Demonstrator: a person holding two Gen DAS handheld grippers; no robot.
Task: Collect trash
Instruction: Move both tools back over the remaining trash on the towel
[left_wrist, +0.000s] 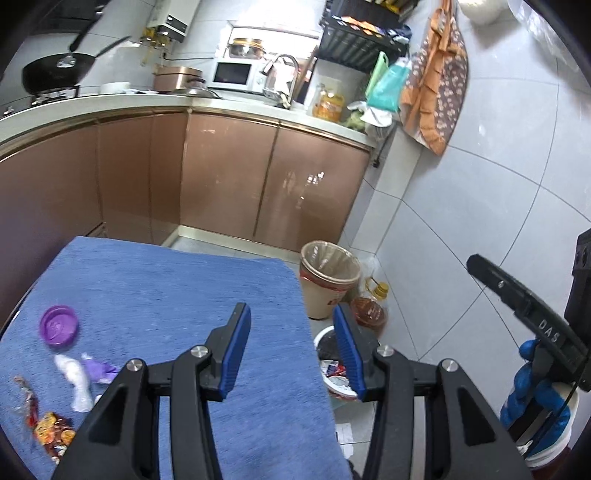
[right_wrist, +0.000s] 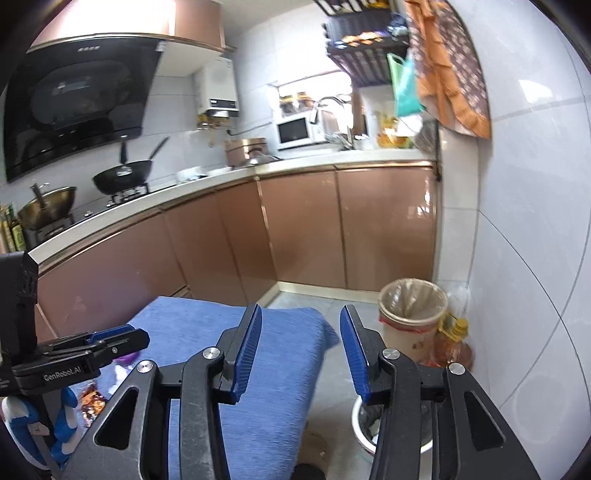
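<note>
Both jaws stand apart, empty: left gripper (left_wrist: 291, 347), right gripper (right_wrist: 301, 350). Crinkled orange wrapper (left_wrist: 50, 432) lies near-left on blue cloth (left_wrist: 166, 288); thin foil might slip or drag the cloth.

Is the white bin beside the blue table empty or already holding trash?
Holding trash: the white bin has crumpled wrappers inside, seen in the left wrist view.
</note>
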